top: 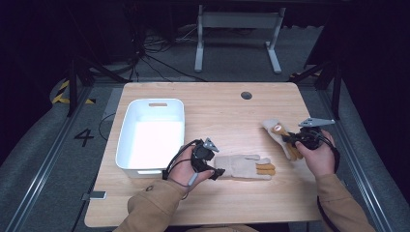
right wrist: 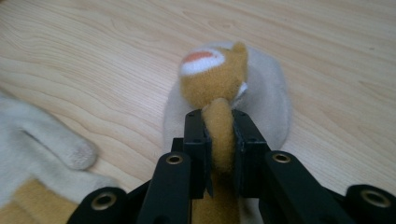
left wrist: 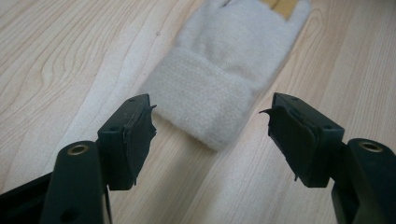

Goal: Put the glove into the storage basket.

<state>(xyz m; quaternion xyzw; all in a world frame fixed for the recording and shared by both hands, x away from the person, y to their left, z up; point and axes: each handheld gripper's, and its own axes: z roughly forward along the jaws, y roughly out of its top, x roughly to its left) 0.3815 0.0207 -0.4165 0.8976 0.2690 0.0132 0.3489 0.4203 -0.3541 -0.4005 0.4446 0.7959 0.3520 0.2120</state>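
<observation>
The white bin (top: pixel 126 145) looks empty; left gripper (left wrist: pixel 210 135) gapes at a cream glove (left wrist: pixel 224 70), right gripper (right wrist: pixel 219 140) pinches another glove (right wrist: pixel 219 88).

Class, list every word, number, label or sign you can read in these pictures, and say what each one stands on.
"4": painted in black on the grey floor, left of the table.
Yellow and black hazard stripes on the floor farther back: a marking, no words.
No readable text on the gloves, the white bin or the grippers.

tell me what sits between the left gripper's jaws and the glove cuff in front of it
Nothing but bare wooden table. In the left gripper view the left gripper stands open just short of the glove cuff, its jaws on either side.
</observation>
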